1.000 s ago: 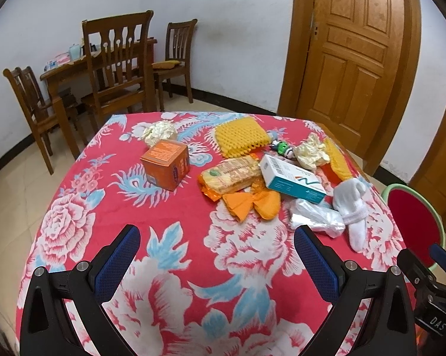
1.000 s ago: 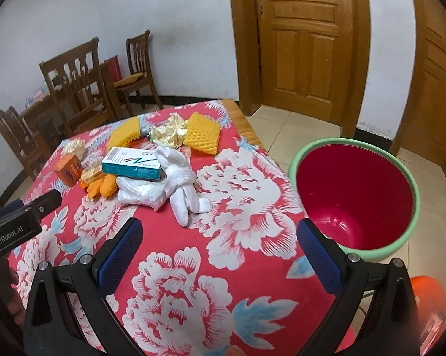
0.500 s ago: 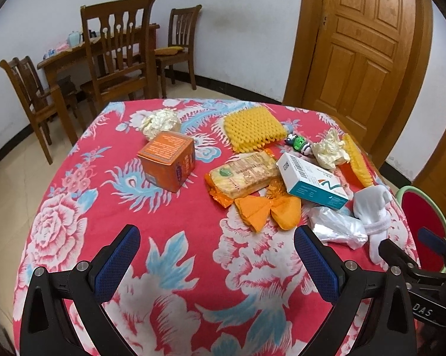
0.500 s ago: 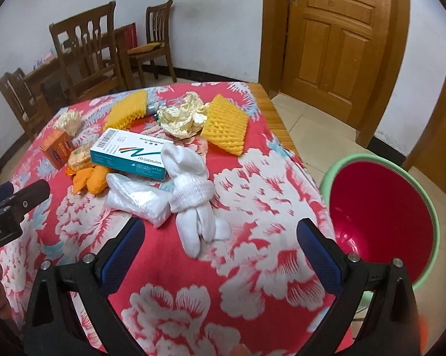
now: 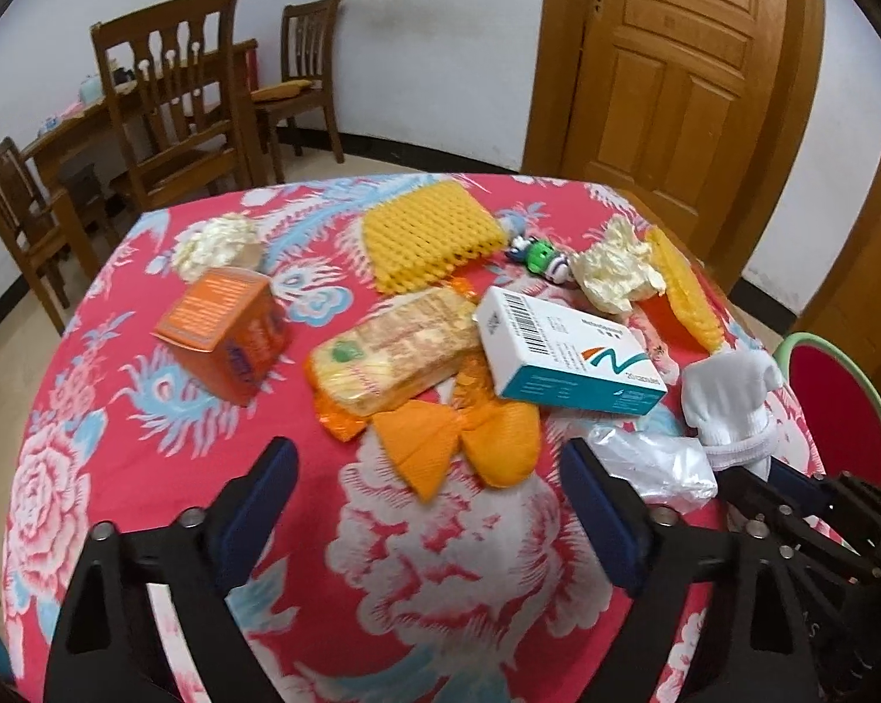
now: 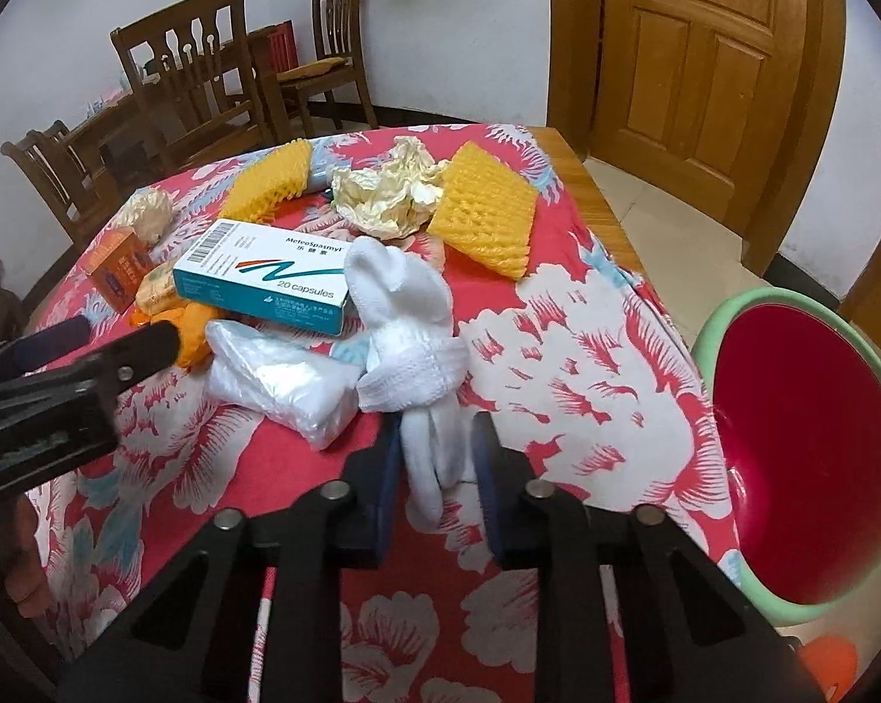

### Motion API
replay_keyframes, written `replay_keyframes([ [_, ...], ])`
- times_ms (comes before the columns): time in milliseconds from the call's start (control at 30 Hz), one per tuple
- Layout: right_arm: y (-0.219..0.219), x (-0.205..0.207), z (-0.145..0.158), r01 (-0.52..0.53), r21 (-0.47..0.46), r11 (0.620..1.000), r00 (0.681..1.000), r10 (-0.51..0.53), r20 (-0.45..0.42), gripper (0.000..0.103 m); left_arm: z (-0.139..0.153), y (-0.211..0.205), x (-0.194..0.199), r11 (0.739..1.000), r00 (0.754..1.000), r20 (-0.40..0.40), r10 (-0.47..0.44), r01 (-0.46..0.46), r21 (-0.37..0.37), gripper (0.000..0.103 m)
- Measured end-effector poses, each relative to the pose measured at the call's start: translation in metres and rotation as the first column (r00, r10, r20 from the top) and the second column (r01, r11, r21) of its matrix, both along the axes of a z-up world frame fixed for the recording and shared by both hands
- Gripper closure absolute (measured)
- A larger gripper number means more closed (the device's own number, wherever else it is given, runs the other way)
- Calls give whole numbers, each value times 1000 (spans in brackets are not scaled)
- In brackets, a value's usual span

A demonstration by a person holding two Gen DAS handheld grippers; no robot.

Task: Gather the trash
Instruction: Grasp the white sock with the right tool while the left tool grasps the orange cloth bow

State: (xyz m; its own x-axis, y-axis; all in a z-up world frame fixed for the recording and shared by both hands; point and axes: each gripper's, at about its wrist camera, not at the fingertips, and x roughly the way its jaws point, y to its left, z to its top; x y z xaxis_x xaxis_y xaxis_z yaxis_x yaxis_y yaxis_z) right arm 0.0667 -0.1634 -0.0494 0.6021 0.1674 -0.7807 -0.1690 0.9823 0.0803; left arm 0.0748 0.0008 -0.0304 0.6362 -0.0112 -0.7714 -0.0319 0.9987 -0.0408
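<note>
My right gripper (image 6: 434, 448) is closing, its pads pressed on the lower end of a white sock bundle (image 6: 405, 316) lying on the red flowered tablecloth (image 6: 557, 351). My left gripper (image 5: 428, 463) is wide and closing. An orange bow-shaped wrapper (image 5: 458, 439) lies between its fingertips, untouched. Beside it are a biscuit packet (image 5: 393, 351), a white and teal medicine box (image 5: 563, 351), an orange carton (image 5: 223, 334) and a clear plastic bag (image 6: 282, 381). A red bin with a green rim (image 6: 803, 468) stands on the floor right of the table.
Yellow foam nets (image 5: 422, 240) (image 6: 487, 217), crumpled cream paper (image 6: 387, 193), a small green toy (image 5: 540, 255) and a paper ball (image 5: 217, 240) lie at the table's far side. Wooden chairs (image 5: 170, 99) and a second table stand behind. A wooden door (image 5: 680, 76) is at right.
Both grippers have moved forward and down towards the pile. The right jaws went from wide to closed around the sock bundle's end. The left jaws have narrowed slightly.
</note>
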Motion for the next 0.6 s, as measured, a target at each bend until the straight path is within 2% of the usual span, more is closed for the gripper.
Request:
replay_keyframes([
  [67, -4, 0, 0, 10, 10, 1000, 1000, -10, 2, 88, -3, -2, 5, 1000, 1000, -13, -10, 10, -20, 24],
  [133, -8, -1, 0, 15, 30, 999, 1000, -15, 1, 89, -7, -3, 9, 999, 999, -29, -19, 17, -40, 32],
  [267, -13, -5, 3, 12, 38, 999, 1000, -12, 7, 91, -15, -5, 15, 997, 999, -45, -24, 21, -68, 36],
  [300, -14, -6, 3, 12, 43, 999, 1000, -12, 8, 91, -16, -6, 17, 998, 998, -50, -23, 20, -65, 41],
  [400, -19, -10, 6, 15, 59, 998, 1000, -16, 8, 91, -18, -7, 15, 998, 999, -38, -25, 22, -63, 46],
  [533, -23, -17, 10, 21, 71, 997, 1000, -22, 14, 91, -17, -4, 12, 995, 999, -26, -31, 28, -93, 68],
  [600, -24, -20, 11, 22, 80, 997, 1000, -23, 16, 91, -15, -3, 9, 994, 999, -23, -33, 31, -101, 72],
])
